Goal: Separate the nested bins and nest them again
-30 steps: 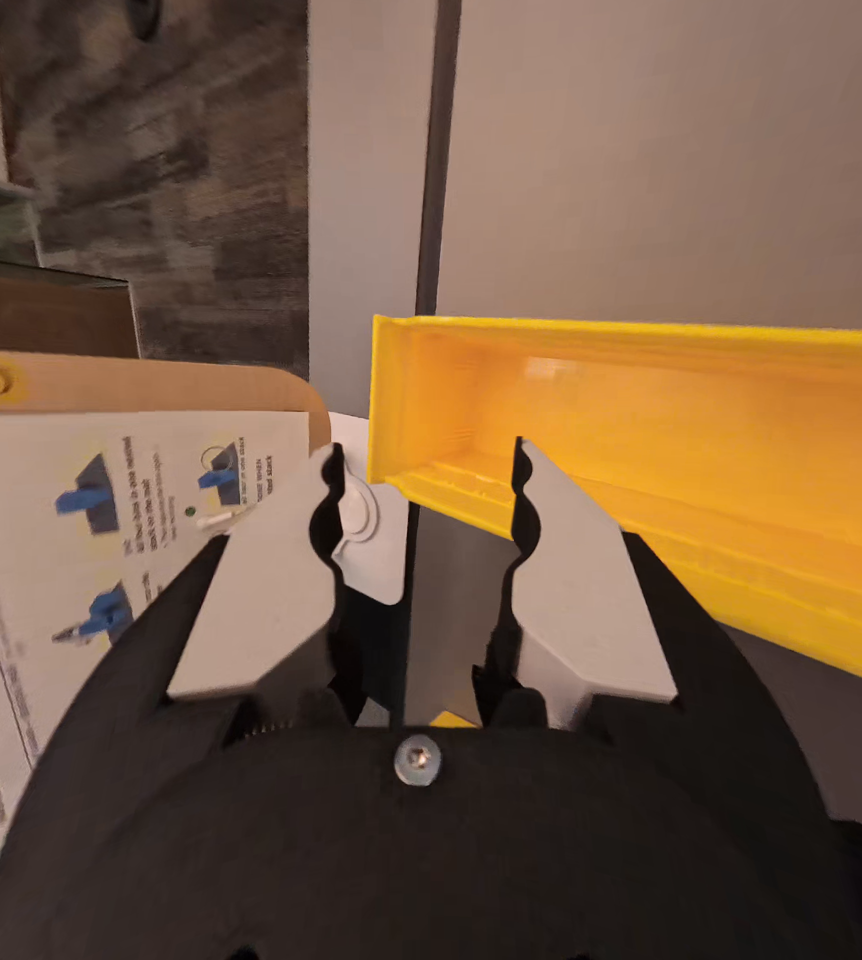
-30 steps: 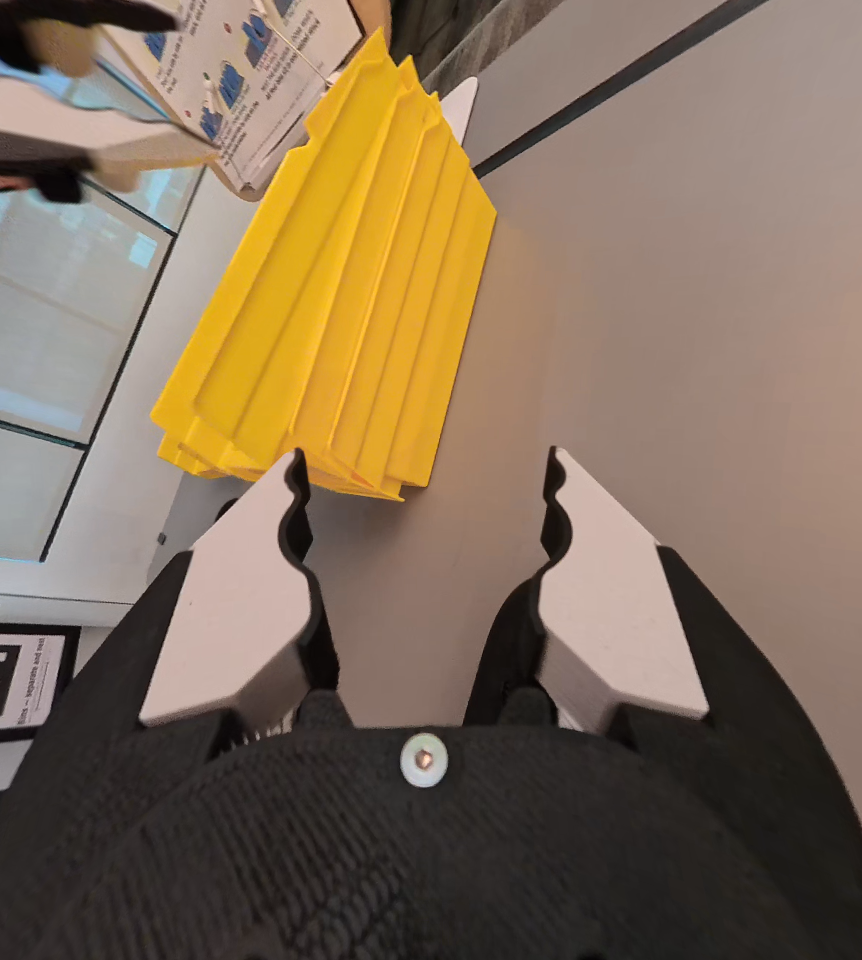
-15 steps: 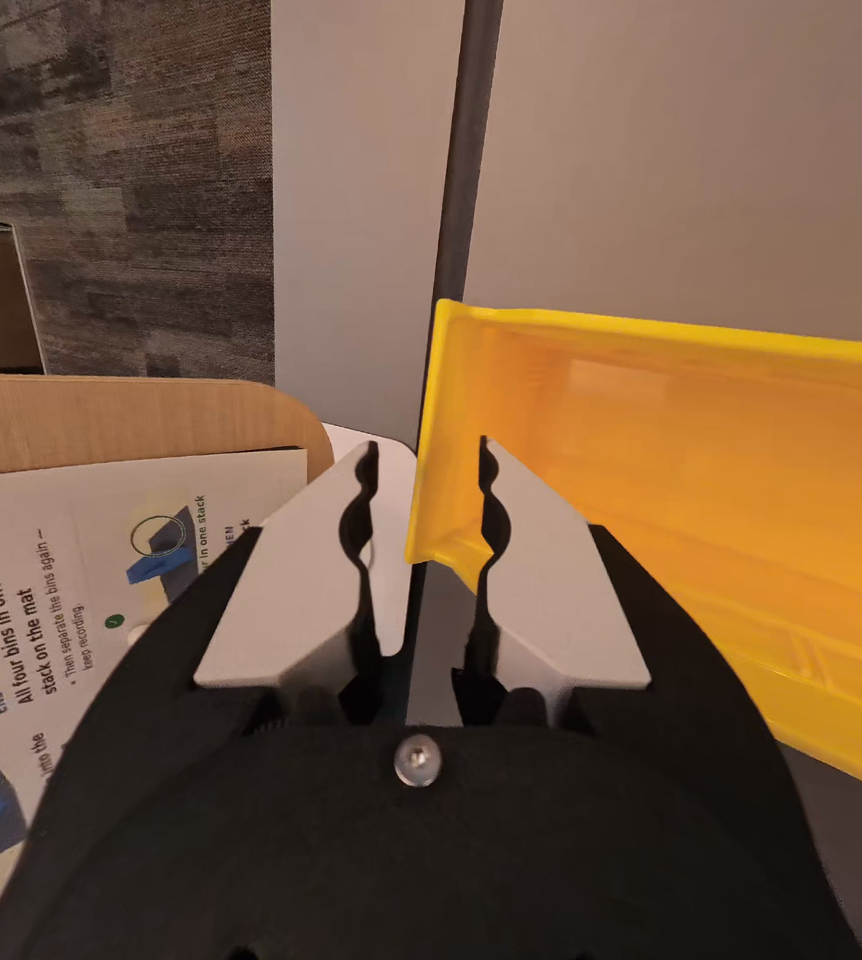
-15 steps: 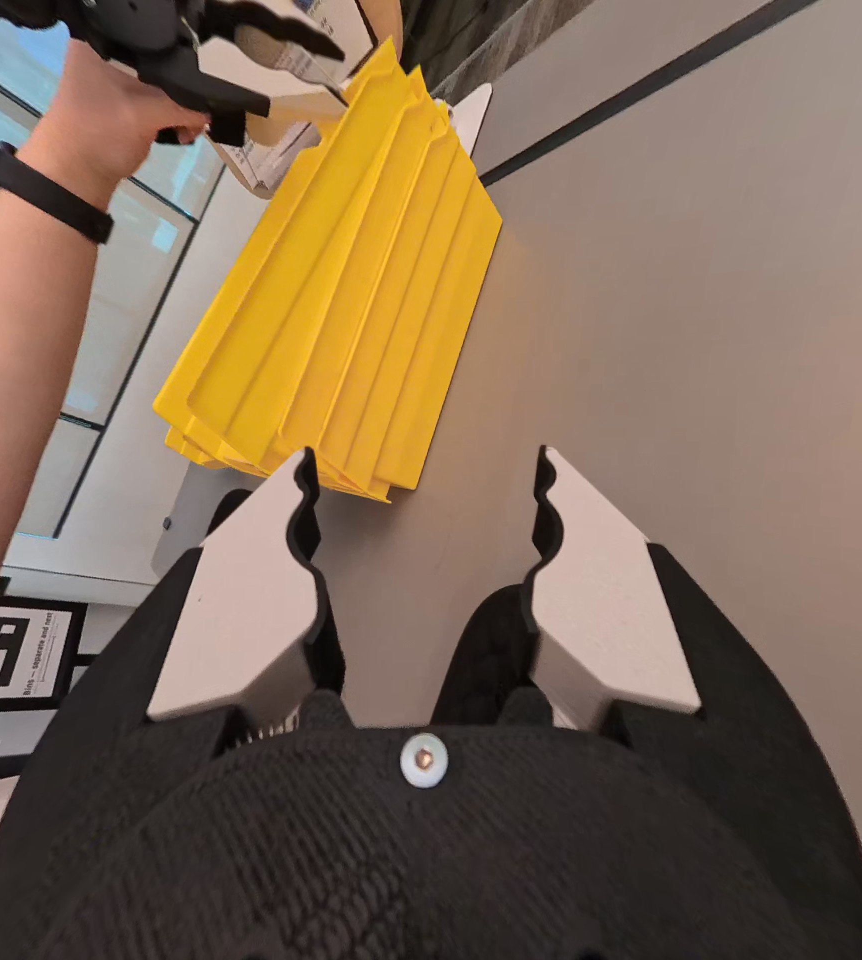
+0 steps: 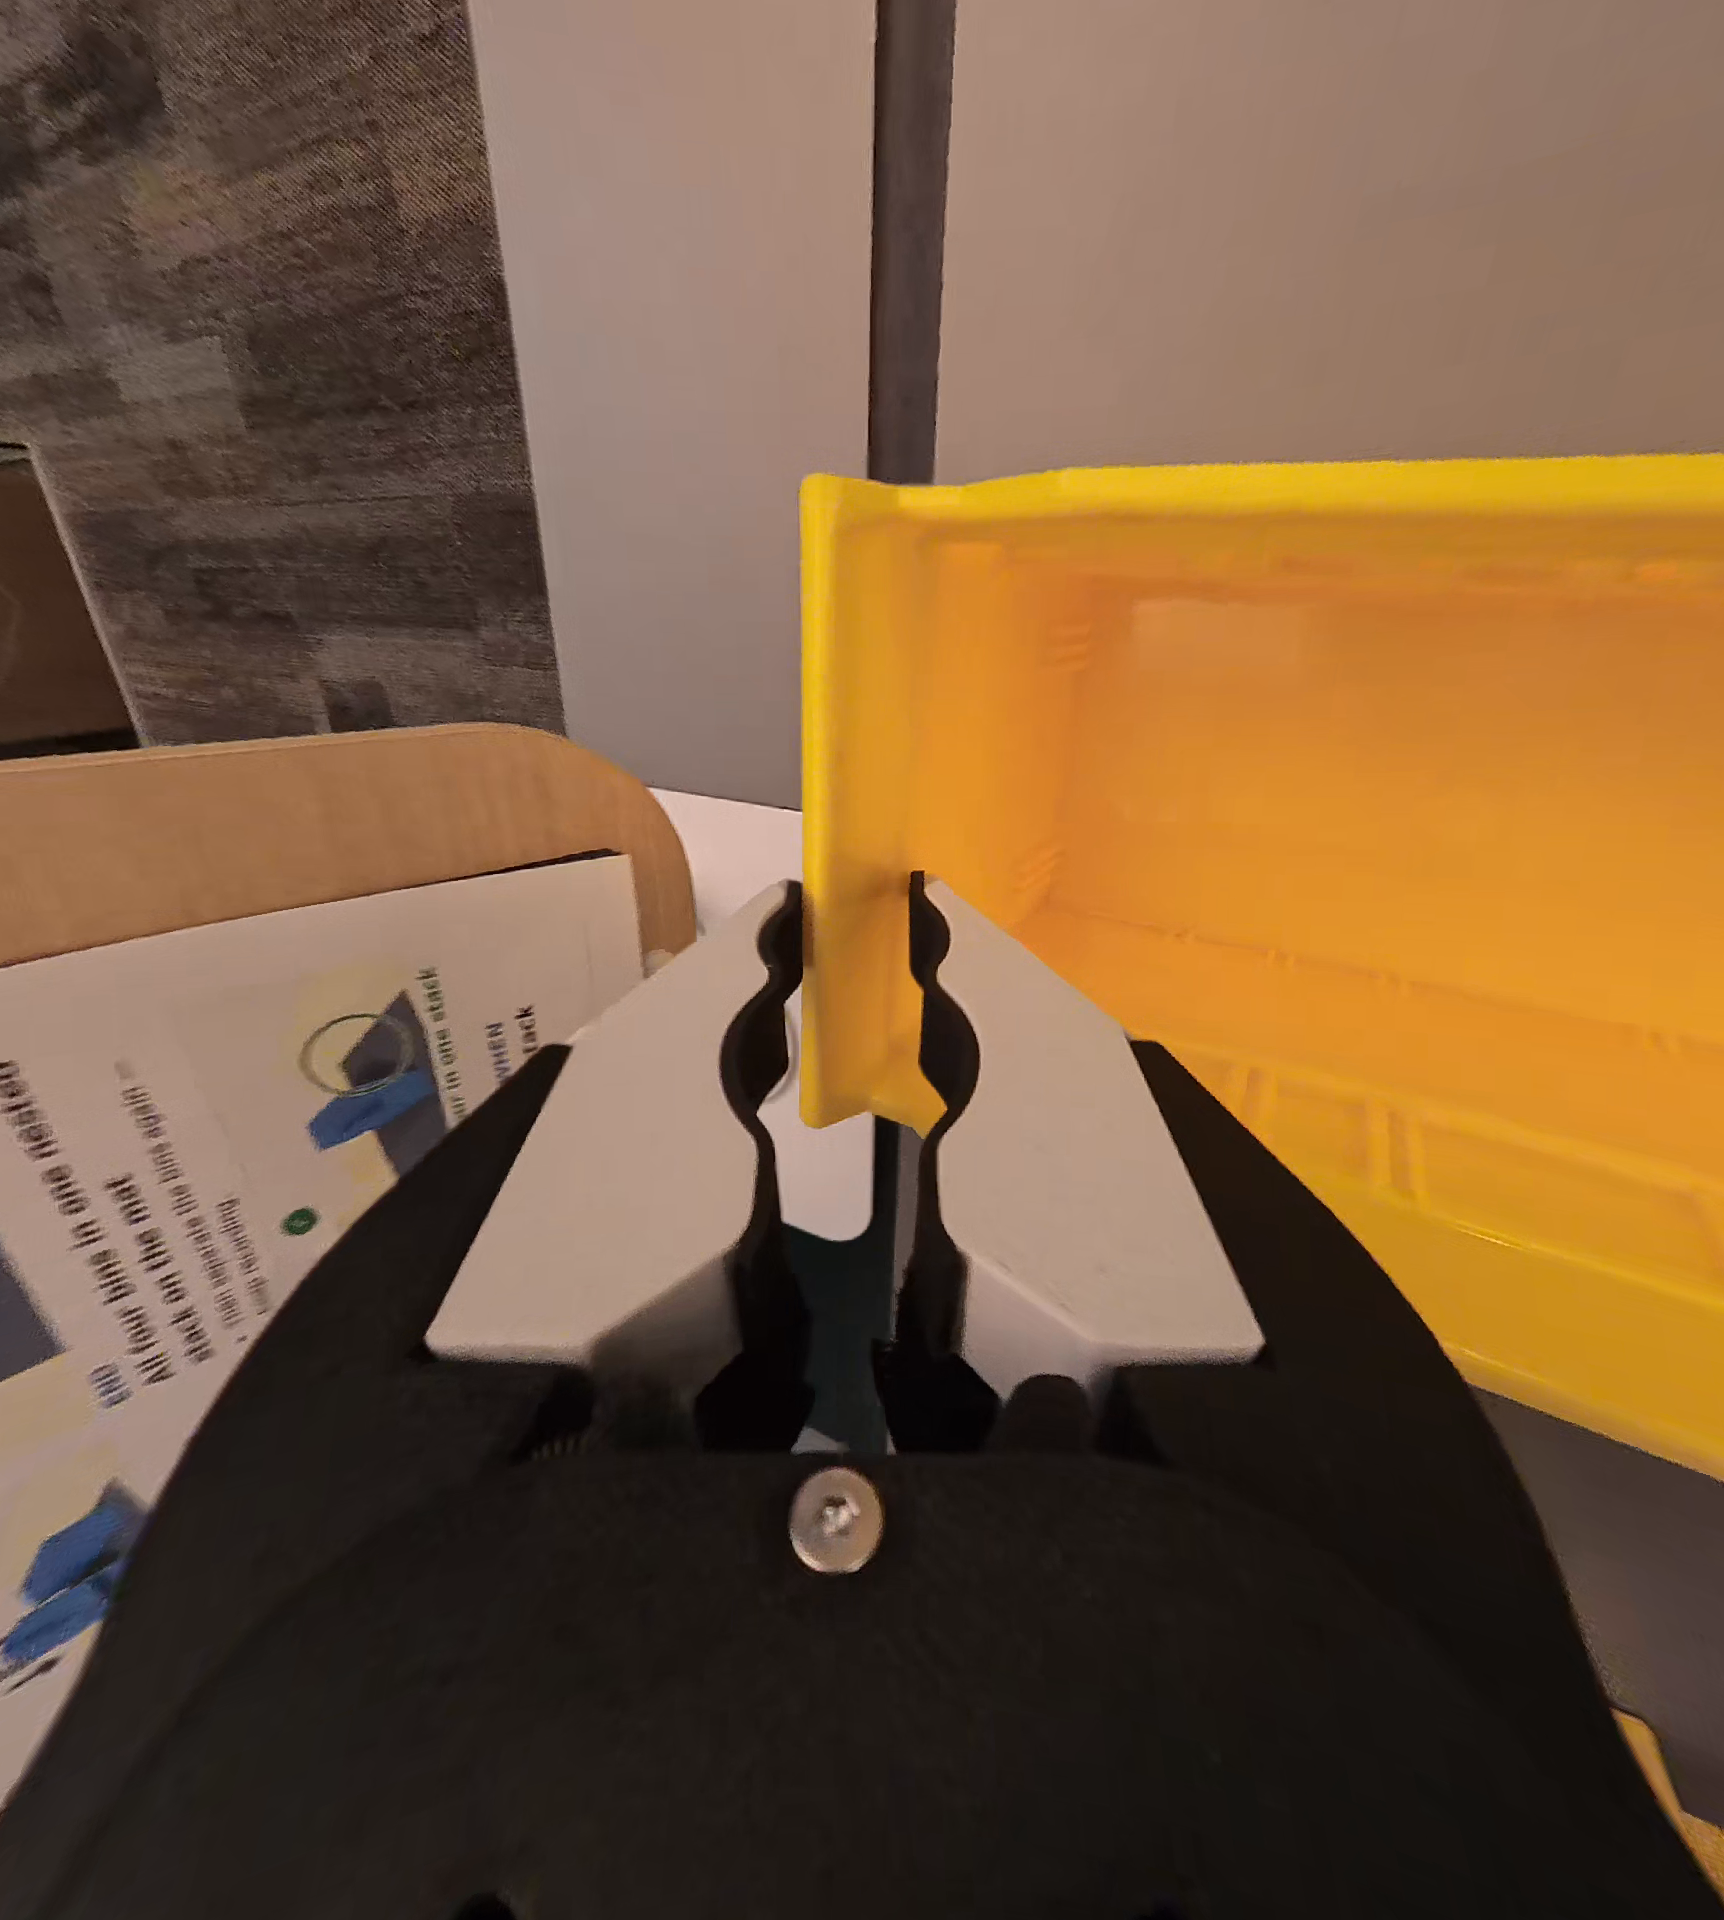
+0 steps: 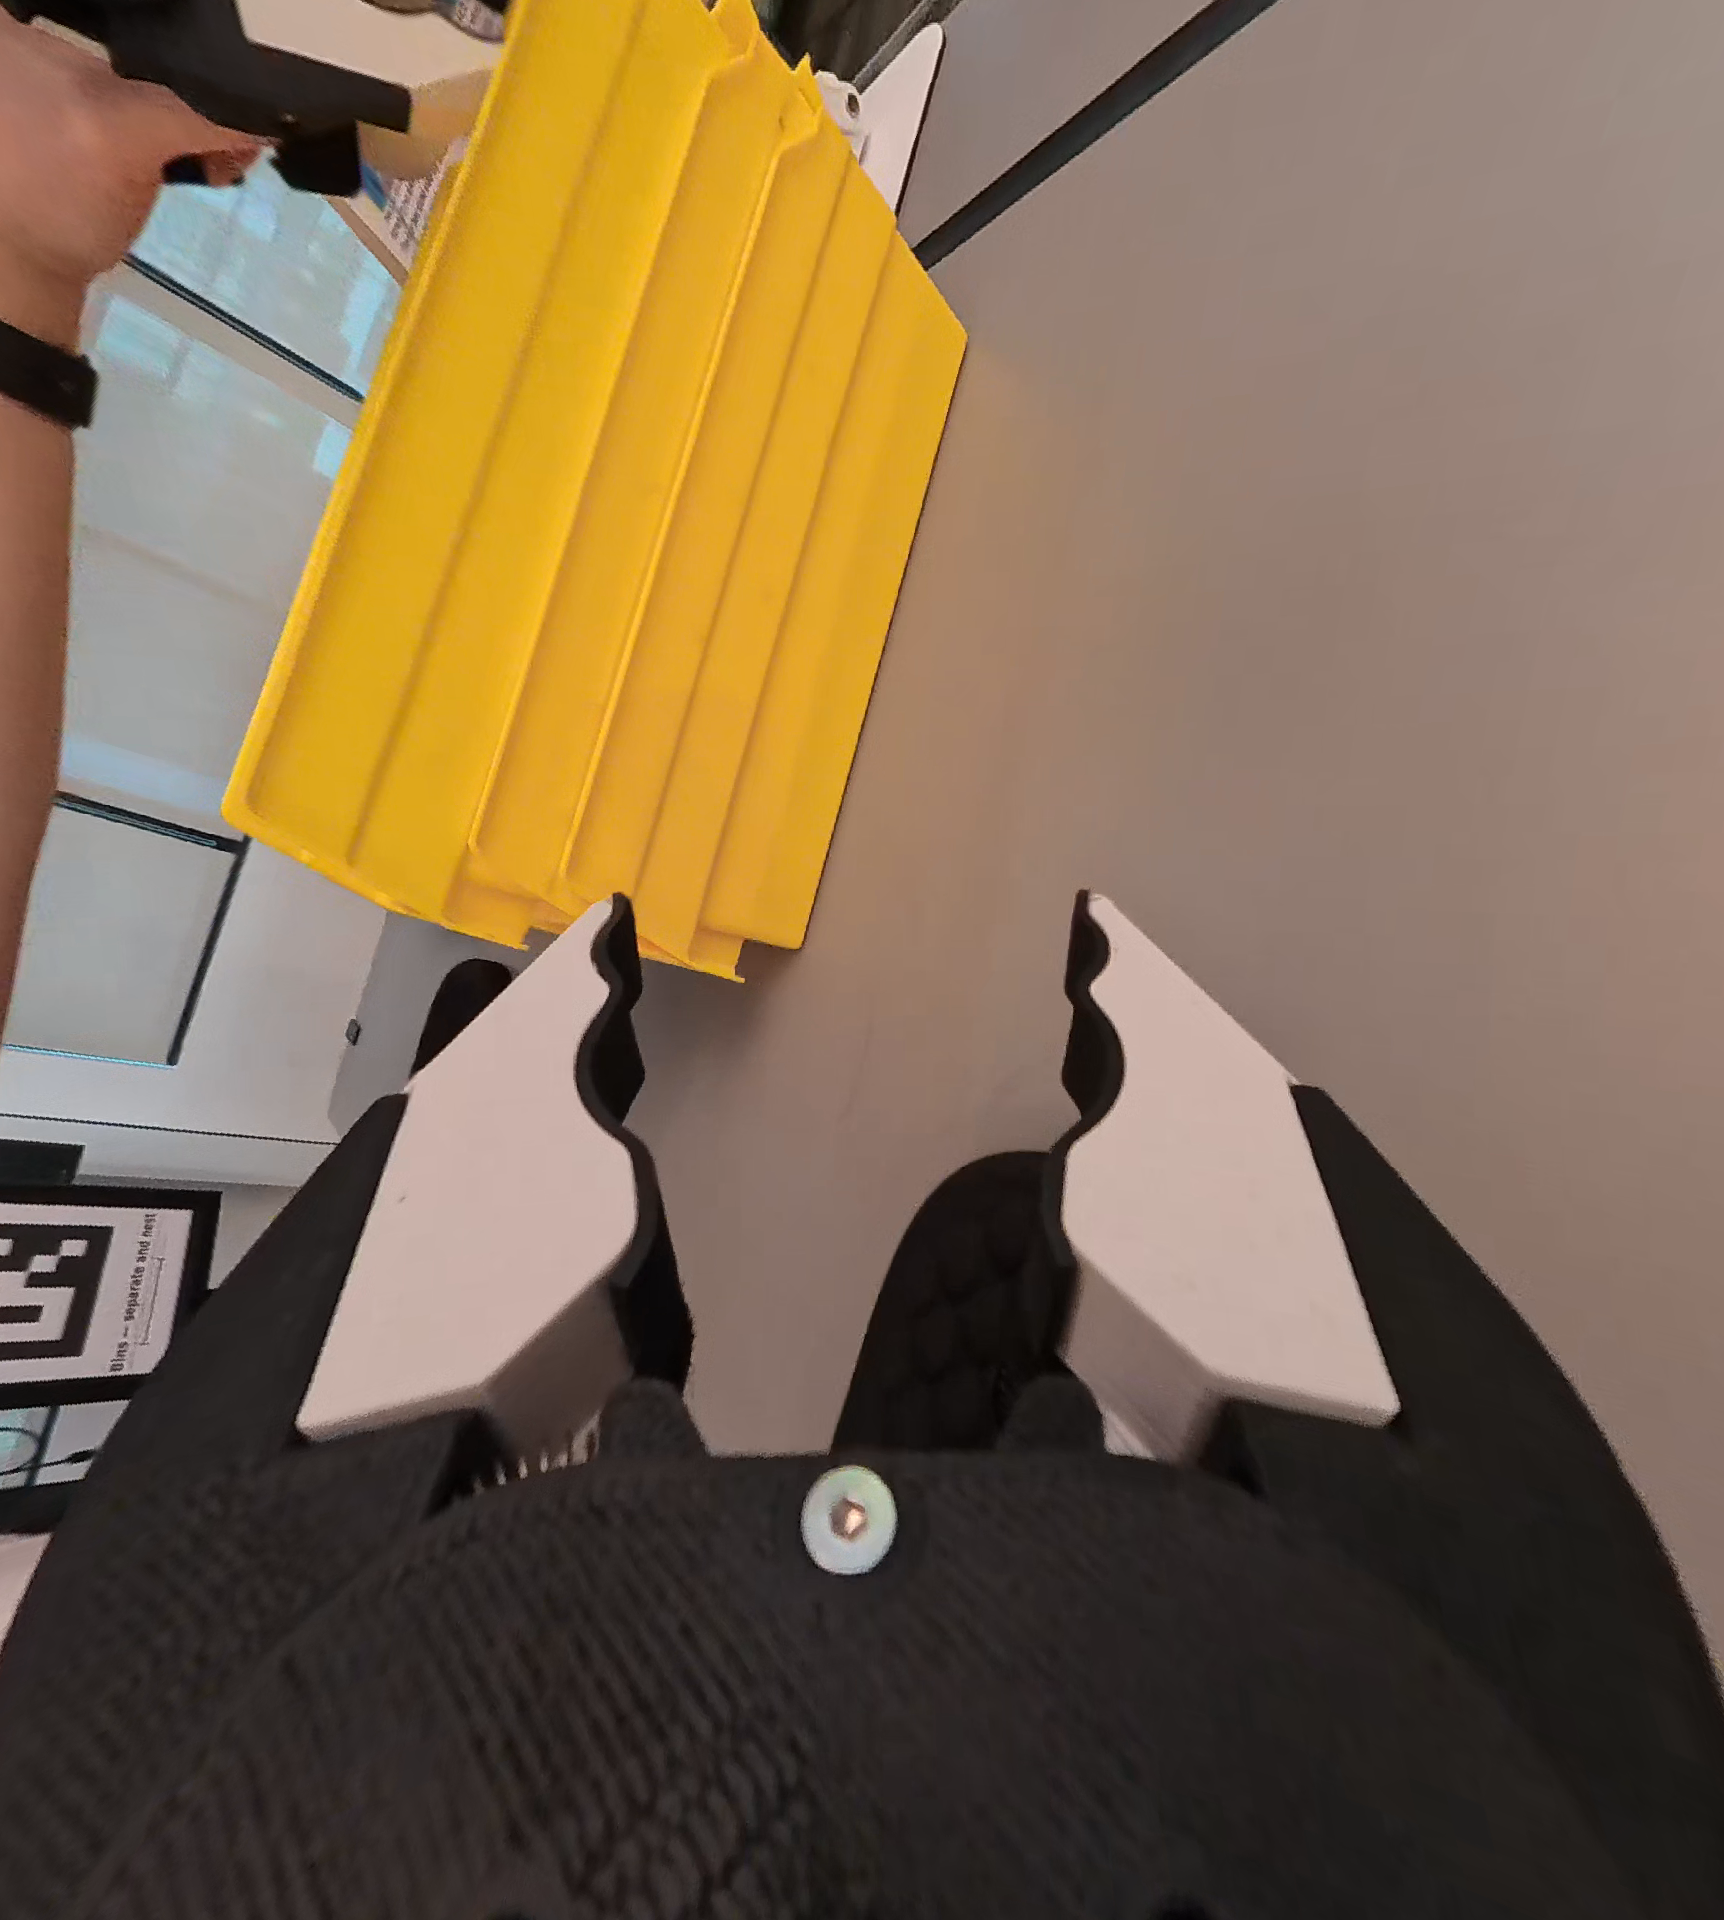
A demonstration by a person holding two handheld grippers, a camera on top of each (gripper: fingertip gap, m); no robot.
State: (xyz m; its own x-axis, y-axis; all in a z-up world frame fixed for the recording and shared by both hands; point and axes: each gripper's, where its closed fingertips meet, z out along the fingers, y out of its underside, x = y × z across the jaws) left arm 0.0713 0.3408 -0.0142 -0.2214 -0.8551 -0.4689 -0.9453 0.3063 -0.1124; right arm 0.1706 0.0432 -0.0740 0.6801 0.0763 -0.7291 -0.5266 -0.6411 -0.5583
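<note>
Where fingertips pinch: bin's end wall.

Warm, soft indoor light glows orange inside the yellow bin. Left of the bin, the instruction sheet is motion-blurred. Bright windows lie left of the bin stack. Wide-angle bending warps edges.

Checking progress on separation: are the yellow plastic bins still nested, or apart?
Still nested. The yellow plastic bins sit one inside another, their stepped rims overlapping in one stack on the grey table.
</note>
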